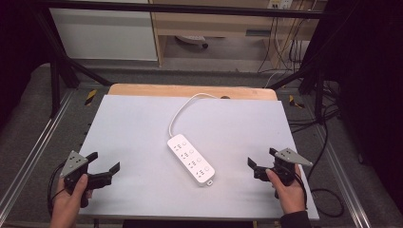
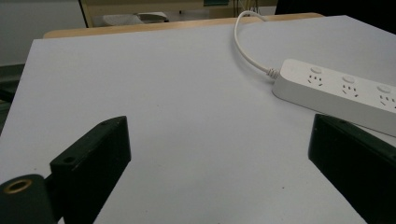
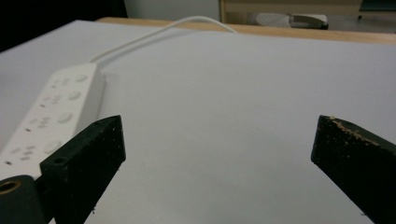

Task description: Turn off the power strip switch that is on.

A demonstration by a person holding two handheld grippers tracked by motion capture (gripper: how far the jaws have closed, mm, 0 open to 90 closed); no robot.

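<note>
— Pale grey, that's the sheet covering my bench (image 1: 142, 142), with a strip of bare wood showing along the far edge. What's sitting on it?

— A white power strip (image 1: 190, 159), lying flat near the middle, set at a slant between your two hands. Its white cord (image 1: 183, 109) curves away from the far end and runs off over the wooden edge.

— Right. My left hand-held gripper (image 1: 103, 162) is at the near left corner, jaws spread wide with nothing between them. In the left gripper view the power strip (image 2: 343, 95) lies ahead and off to the right, well apart from the jaws.

— And the other one?

— My right hand-held gripper (image 1: 263, 158) is near the right edge of the bench, jaws just as wide apart and empty. In the right gripper view the power strip (image 3: 49, 116) lies off to the left, with the cord (image 3: 154, 32) trailing toward the back. The right jaw's tip looks scuffed and pale.
</note>
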